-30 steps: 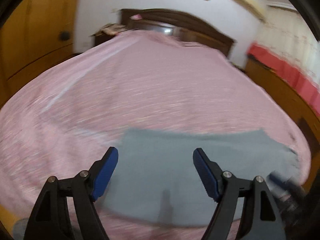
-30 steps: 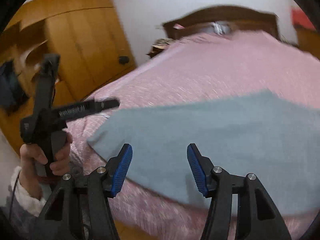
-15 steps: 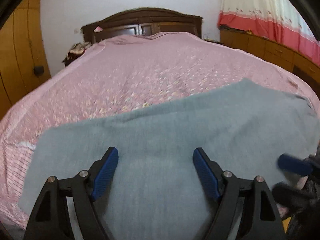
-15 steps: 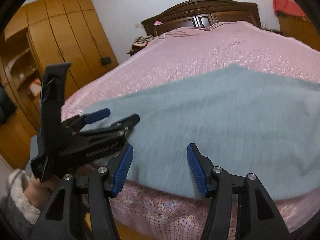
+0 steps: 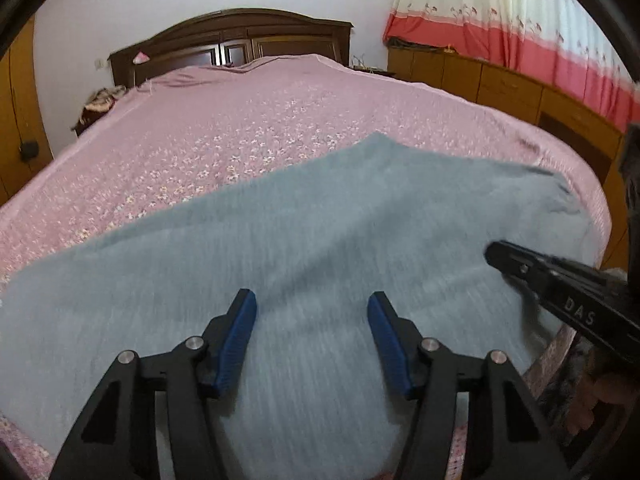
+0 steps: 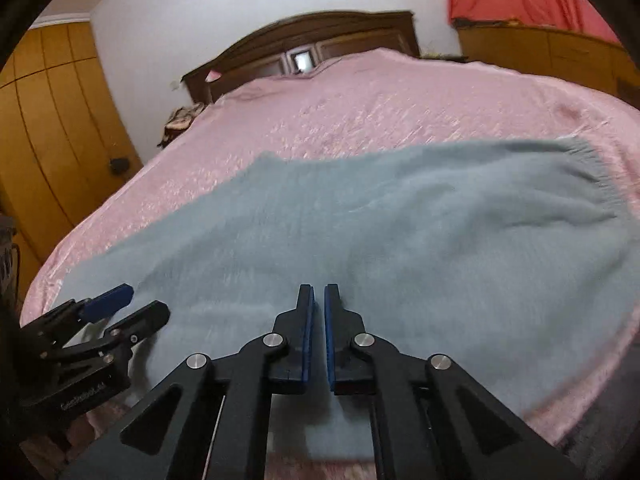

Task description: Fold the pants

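Observation:
The grey-blue pants [image 5: 320,240] lie spread flat across the near end of the pink bed [image 5: 248,128]; they also show in the right wrist view [image 6: 380,232], with the gathered waistband at the far right. My left gripper [image 5: 312,312] is open and empty, low over the near part of the fabric. My right gripper [image 6: 319,300] has its jaws nearly together at the near edge of the pants; whether cloth is pinched between them is hidden. Each gripper shows in the other's view: the right one [image 5: 560,284], the left one [image 6: 120,308].
A dark wooden headboard [image 5: 232,40] stands at the far end of the bed. Wooden wardrobes [image 6: 52,128] line the left side. Low wooden cabinets [image 5: 520,88] under a red and cream curtain run along the right. The bed's near edge lies just below both grippers.
My right gripper's jaws have closed from wide open to nearly together. Both grippers have moved in over the near edge of the pants and lower.

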`<state>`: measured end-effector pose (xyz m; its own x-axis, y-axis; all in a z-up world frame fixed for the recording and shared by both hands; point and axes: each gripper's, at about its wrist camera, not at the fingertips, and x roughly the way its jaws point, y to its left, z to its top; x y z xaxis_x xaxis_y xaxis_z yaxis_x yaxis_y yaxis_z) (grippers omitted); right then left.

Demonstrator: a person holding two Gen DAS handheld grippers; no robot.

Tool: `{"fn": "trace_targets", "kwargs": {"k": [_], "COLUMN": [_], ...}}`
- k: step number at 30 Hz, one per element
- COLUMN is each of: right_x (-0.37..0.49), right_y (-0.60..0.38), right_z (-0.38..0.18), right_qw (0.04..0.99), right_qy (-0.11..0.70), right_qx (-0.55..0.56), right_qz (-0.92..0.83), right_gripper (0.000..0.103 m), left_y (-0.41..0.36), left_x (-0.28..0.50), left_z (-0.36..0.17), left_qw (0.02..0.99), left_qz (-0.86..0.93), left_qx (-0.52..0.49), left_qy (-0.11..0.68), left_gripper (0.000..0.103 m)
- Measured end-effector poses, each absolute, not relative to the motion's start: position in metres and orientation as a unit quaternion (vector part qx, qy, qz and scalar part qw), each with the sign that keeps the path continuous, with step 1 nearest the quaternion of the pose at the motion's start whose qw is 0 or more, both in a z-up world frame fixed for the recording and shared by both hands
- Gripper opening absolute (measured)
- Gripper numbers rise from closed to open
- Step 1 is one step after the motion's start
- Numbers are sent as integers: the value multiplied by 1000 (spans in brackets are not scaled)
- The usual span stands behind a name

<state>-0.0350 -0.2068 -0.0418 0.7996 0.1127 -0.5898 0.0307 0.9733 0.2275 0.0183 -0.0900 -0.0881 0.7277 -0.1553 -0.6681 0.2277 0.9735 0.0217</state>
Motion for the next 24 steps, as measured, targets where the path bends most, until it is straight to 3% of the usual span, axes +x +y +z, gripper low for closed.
{"fn": "trace_targets", "kwargs": {"k": [2, 4, 8, 12, 15, 19, 22, 24], "right_x": [-47, -40, -32, -42, -39, -36, -38, -41], "right_y": [-200, -202, -217, -224, -233, -252, -249, -249], "right_z": [-33, -44, -45, -16, -8, -44, -30, -13], "right_qw": [951, 939, 923, 933, 937, 910, 911, 918], "right_qy": [299, 334, 361, 330, 312, 352, 356, 337], "right_qx": [81, 79, 129, 142, 149, 206, 191, 197], "right_qz": [-4, -19, -5, -15, -43, -77, -76, -66], "right_gripper": [7, 7, 6, 9, 16, 16, 16, 16], "left_y": [-95, -99, -103, -118, -136, -171, -191, -207], "left_x": [14, 6, 11, 5, 19, 55, 78, 97], "left_z": [-79, -70, -85, -62, -32, -8, -20, -36], "left_qw": [930, 933, 916, 917, 922, 921, 907, 880], "left_qz": [-105, -125, -120, -143, -164, -186, -203, -219], "left_qx": [53, 42, 4, 13, 13, 22, 19, 19], "left_qy": [349, 334, 384, 373, 351, 342, 370, 422], "left_gripper": [61, 62, 65, 65, 66, 67, 67, 51]}}
